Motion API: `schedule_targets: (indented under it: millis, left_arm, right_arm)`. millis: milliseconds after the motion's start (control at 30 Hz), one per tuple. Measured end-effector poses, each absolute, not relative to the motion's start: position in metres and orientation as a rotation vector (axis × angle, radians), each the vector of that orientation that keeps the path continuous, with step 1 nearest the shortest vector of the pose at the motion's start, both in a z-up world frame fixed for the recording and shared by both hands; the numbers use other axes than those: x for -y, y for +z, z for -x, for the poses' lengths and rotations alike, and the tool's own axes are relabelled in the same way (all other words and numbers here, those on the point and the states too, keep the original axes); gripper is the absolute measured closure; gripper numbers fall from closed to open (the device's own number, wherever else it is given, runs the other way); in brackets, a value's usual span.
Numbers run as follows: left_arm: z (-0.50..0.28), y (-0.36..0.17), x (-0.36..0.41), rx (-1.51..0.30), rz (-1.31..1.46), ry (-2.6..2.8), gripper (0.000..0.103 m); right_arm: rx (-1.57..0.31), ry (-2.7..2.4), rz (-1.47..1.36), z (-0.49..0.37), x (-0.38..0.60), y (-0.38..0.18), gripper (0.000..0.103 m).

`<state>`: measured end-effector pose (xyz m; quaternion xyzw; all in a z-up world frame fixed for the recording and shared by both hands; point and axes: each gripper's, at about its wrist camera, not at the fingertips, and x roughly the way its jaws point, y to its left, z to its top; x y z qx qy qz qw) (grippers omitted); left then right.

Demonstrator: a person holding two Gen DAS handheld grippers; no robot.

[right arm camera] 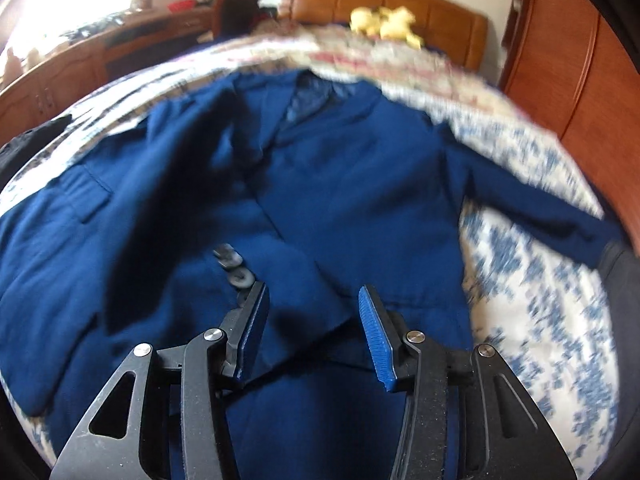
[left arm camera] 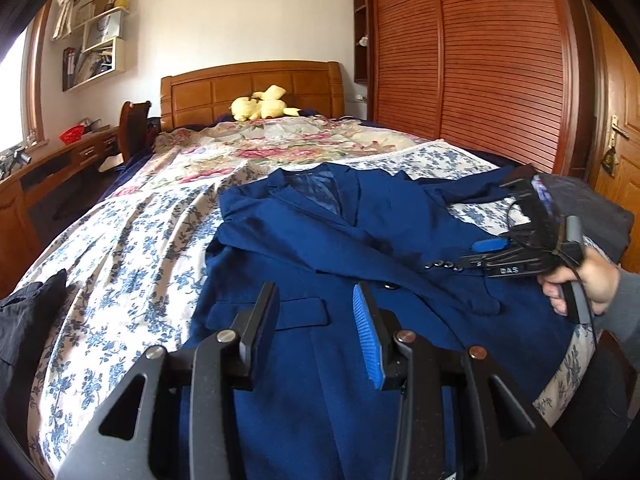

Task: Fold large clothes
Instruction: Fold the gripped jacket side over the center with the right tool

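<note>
navy blazer (left arm camera: 320,248) spread face up on the bed (left arm camera: 132,248), collar toward the wooden headboard (left arm camera: 256,88), hem toward the cameras. one sleeve (left arm camera: 360,256) folded across the chest, cuff buttons (left arm camera: 444,267) showing near the right side; other sleeve (right arm camera: 532,200) stretched out sideways over the blue-flowered sheet (right arm camera: 532,280). flap pocket (left arm camera: 276,312) lying flat just ahead of the left tongs (left arm camera: 316,308).

left tongs apart, hovering above the lower front of the blazer, nothing between the pads. right tongs (right arm camera: 314,312) apart too, empty, over the folded cuff; right view smeared with motion blur. seen from the left view, right tool (left arm camera: 520,240) held by a hand (left arm camera: 580,284) in a grey sleeve, low over the blazer's right edge.

containers: wall shelf boxes (left arm camera: 100,48) at far left, stuffed with papers and bags, contents too small to sort out. red basket (left arm camera: 72,135) on the wooden worktop (left arm camera: 60,160) by the window, contents not discernible. louvred wardrobe (left arm camera: 472,60) closed behind the bed.

yellow plush toy (left arm camera: 262,105) against the headboard, on a rose-patterned quilt (left arm camera: 280,140). black garment (left arm camera: 28,320) bunched at the bed's left edge.
</note>
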<state>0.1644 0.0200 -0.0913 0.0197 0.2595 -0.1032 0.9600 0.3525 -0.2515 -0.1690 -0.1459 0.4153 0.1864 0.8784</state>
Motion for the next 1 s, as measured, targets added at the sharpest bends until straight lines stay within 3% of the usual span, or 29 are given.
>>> schedule_targets:
  millis: [167,233,300,367,733,933,1000]
  left_arm:
    - [-0.163,-0.089,-0.015,-0.526,-0.036,-0.251,0.058]
    - [-0.163,-0.088,-0.015,-0.526,-0.020,-0.267,0.046]
    - [-0.163,-0.087,-0.014,-0.526,-0.011,-0.278,0.045]
    - [-0.162,-0.086,-0.012,-0.523,-0.019,-0.266,0.045]
    - [-0.162,-0.087,-0.013,-0.522,-0.017,-0.228,0.045]
    - [-0.165,-0.088,-0.015,-0.525,-0.007,-0.224,0.045]
    - [-0.164,-0.088,-0.014,-0.527,-0.008,-0.222,0.045]
  right_arm:
    - [-0.918,0.446,0.227,-0.354,0.261,-0.176,0.059]
    - [-0.939,0.480,0.224,-0.352,0.259,-0.176,0.071]
    - [-0.952,0.531,0.219,-0.350,0.257,-0.176,0.095]
    - [-0.924,0.543,0.238,-0.344,0.254,-0.169,0.097]
    - [-0.595,0.492,0.235,-0.295,0.266,-0.061,0.098]
    - [-0.673,0.360,0.293,-0.320,0.273,-0.075,0.097]
    - [-0.697,0.325,0.301,-0.326,0.275,-0.084,0.085]
